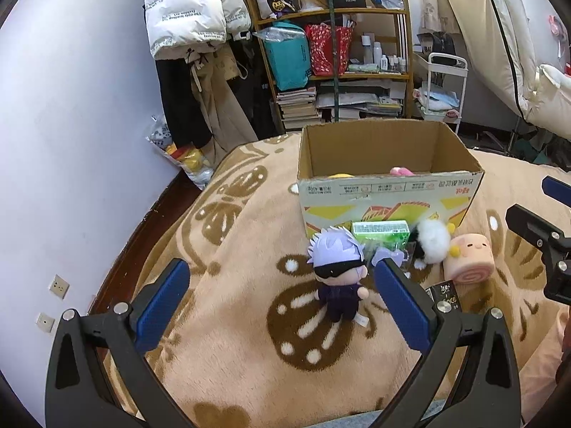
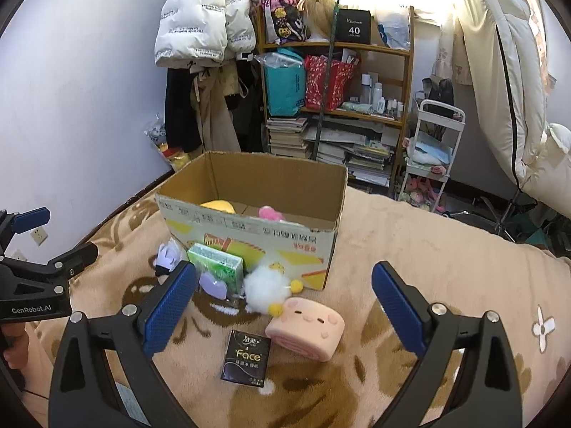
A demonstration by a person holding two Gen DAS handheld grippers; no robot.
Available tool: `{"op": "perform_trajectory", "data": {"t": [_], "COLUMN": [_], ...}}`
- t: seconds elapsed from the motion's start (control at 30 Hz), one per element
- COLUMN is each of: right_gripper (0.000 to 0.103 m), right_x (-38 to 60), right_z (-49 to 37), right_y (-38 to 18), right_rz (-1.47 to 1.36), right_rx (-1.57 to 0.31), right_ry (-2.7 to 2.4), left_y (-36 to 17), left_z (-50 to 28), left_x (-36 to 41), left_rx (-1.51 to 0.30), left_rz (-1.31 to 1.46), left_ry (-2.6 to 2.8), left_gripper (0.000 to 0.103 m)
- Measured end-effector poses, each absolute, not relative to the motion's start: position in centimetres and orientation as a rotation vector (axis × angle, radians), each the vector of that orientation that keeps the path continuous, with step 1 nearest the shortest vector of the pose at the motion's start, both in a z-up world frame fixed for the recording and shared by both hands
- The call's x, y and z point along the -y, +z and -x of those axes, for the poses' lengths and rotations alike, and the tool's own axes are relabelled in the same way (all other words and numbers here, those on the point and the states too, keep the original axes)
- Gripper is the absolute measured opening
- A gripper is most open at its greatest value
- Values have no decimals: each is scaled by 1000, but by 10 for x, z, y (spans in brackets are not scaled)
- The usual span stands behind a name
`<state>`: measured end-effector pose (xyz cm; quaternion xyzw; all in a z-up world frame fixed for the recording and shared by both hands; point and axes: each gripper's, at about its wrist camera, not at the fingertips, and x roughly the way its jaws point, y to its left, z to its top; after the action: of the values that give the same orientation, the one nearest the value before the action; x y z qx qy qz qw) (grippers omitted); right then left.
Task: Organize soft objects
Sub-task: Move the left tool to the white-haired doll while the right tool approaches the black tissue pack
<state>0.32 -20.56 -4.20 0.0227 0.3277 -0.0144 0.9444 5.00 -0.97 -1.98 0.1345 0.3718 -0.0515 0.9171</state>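
Plushies mostly still outside the box [image 1: 389, 192]; I'd call the job early-to-mid. Box sits on the bed [image 1: 249, 235] toward its far edge, open top, and only two soft things show inside it: a yellow one [image 2: 218, 206] and a pink one [image 2: 269, 213], both half hidden by the near wall. Still out on the blanket, in a cluster against the box's near face: doll [image 1: 339, 271] with lilac hair and black blindfold, lying on its back nearest the left gripper [image 1: 282, 303]; white fluffy chick [image 2: 264, 291] touching the box front; pink roll plush [image 2: 306, 331] just beside the chick; small purple heart [image 2: 213, 285] in clear wrap by the green pack [image 2: 217, 265]. Green pack leans on the box, black "Face" tissue pack [image 2: 246, 360] lies nearer the bed's near edge; whether those two count as soft items is a judgement call, probably yes for tissues. Left gripper: jaws spread wide, empty, lined up on the doll, not touching it. Right gripper [image 2: 283, 306]: jaws spread, empty, hovering above the roll plush and tissue pack. Left to do, by my count: four plush pieces plus maybe two packs. Doll looks like the next pick for left, roll for right.
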Motion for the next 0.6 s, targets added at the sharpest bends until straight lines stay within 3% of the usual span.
{"op": "perform_trajectory", "data": {"t": [0.6], "right_gripper": [103], "right_x": [213], "right_z": [-20], "right_y": [-76], "right_rz": [-88], "right_rx": [-790], "right_ry": [-34], "left_y": [-55], "left_z": [-74], "left_x": [19], "left_rx": [-910], "left_rz": [-261], "left_ry": [-167], "left_gripper": [102]}}
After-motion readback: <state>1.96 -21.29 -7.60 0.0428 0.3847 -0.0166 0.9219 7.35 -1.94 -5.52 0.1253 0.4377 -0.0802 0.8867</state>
